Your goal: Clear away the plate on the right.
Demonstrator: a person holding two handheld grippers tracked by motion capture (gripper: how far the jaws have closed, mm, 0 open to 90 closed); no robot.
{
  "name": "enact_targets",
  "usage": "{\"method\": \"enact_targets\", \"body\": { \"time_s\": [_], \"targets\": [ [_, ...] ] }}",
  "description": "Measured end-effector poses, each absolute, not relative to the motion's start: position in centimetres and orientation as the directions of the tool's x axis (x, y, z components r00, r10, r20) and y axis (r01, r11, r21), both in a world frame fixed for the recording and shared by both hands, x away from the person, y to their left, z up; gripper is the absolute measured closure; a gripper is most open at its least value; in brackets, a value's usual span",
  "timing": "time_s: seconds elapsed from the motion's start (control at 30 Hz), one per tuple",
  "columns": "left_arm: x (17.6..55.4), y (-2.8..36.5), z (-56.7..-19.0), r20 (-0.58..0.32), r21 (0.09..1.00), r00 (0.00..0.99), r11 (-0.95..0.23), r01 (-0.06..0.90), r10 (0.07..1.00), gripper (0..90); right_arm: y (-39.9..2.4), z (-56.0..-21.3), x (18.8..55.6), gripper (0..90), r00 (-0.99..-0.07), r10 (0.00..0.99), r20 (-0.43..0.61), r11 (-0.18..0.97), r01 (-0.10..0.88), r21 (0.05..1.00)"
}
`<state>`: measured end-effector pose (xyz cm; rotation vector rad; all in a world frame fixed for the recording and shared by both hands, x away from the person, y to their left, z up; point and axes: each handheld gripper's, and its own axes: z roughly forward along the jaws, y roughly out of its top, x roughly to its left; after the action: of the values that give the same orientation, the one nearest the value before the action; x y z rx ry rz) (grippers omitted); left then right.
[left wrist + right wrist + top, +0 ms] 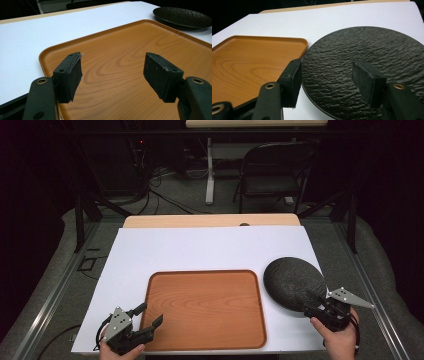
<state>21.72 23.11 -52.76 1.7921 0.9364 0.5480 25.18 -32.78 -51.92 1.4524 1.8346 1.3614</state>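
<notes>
White table cover: bare surface beyond both grippers. Wooden tray: its near-left corner lies under the left gripper, jaws spread, empty. Black plate: just right of the tray; its near rim sits below the right gripper, jaws spread, gripping nothing.

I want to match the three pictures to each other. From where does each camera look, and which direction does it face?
High view: above the person's side, facing forward and down on the white table; both hands and tongs show.
Left gripper view: rides the left tongs, open, over the wooden tray.
Right gripper view: rides the right tongs, open, over the near rim of the black plate.
All three views share the tray and plate.
</notes>
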Motion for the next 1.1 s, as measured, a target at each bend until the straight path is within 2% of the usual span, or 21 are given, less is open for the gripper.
{"method": "enact_targets", "body": {
  "time_s": [0.4,1.1],
  "targets": [
    [21.7,23.1,-52.8,-0.053,0.915,0.595,-0.199,0.351,0.802,30.9,-34.6,-52.2,25.5,41.2,-0.303,0.915,0.267,-0.081,0.509,0.857],
    [21.7,23.1,-52.8,-0.053,0.914,0.596,-0.201,0.352,0.801,30.9,-38.6,-53.3,25.6,44.0,-0.139,0.928,0.346,-0.214,0.56,0.8]
  ]
}}
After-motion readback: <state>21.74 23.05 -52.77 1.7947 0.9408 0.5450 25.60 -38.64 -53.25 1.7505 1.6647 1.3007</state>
